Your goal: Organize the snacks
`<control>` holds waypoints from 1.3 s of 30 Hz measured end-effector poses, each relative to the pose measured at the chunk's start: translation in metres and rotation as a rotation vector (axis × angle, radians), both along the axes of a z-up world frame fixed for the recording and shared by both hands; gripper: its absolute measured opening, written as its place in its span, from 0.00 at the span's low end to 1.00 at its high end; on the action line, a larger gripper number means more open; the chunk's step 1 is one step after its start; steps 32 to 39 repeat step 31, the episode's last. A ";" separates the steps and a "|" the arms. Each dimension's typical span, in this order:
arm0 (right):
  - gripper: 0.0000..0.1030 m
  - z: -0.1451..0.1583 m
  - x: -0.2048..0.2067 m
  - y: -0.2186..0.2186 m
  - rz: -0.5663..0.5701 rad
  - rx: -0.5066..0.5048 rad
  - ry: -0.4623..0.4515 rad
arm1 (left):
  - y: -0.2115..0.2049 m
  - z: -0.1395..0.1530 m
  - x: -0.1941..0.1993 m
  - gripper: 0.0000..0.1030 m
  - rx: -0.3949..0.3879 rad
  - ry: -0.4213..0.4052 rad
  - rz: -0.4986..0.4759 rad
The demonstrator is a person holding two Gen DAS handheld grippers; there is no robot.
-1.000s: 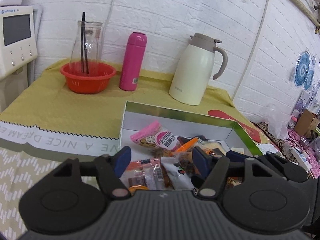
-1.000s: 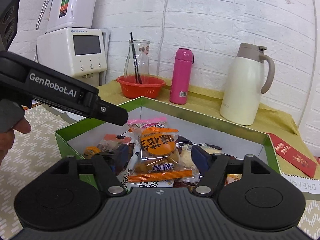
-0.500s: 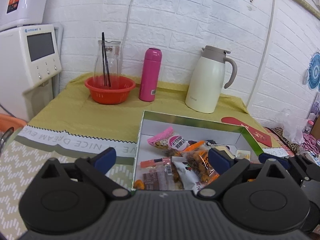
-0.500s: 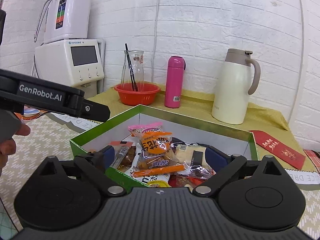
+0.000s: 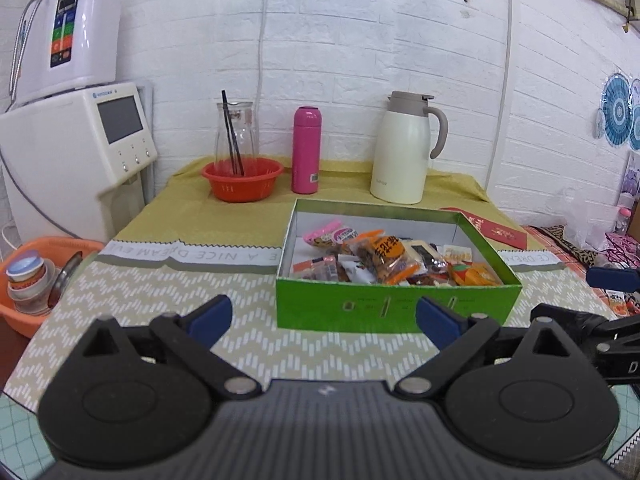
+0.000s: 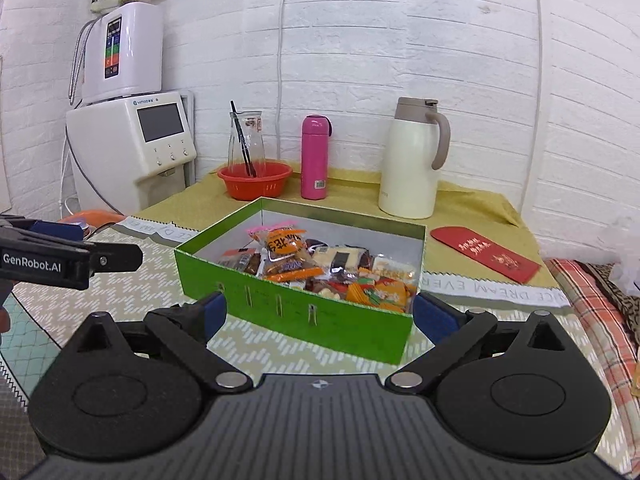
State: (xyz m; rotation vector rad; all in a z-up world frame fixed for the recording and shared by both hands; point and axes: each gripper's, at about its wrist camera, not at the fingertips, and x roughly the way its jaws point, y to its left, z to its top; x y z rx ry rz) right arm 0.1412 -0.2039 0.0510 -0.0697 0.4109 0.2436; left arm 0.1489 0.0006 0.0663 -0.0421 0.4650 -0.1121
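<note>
A green box (image 5: 394,304) with white inside walls sits on the table and holds several wrapped snacks (image 5: 384,258). It also shows in the right wrist view (image 6: 288,308), with an orange snack pack (image 6: 286,246) on top of the pile. My left gripper (image 5: 323,322) is open and empty, in front of the box and apart from it. My right gripper (image 6: 320,314) is open and empty, also in front of the box. The left gripper's side shows at the left of the right wrist view (image 6: 72,260).
At the back stand a red bowl (image 5: 242,180) with a glass carafe, a pink bottle (image 5: 306,150) and a cream thermos jug (image 5: 406,148). A red envelope (image 6: 484,248) lies right of the box. A water dispenser (image 5: 76,148) and an orange basin (image 5: 36,280) are at the left.
Both grippers have pulled back from over the box and opened wider. The box, once under the fingers, now lies whole in front of them.
</note>
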 end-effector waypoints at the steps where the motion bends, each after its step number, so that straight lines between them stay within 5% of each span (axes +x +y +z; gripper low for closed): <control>1: 1.00 -0.002 -0.005 -0.002 -0.005 0.001 0.006 | -0.001 -0.003 -0.005 0.94 0.000 0.007 0.003; 15: 1.00 -0.043 -0.066 -0.017 -0.140 0.025 0.078 | -0.020 -0.035 -0.053 0.94 0.110 0.047 0.022; 39: 1.00 -0.047 -0.070 -0.013 -0.150 0.003 0.069 | -0.017 -0.039 -0.058 0.94 0.085 0.055 0.019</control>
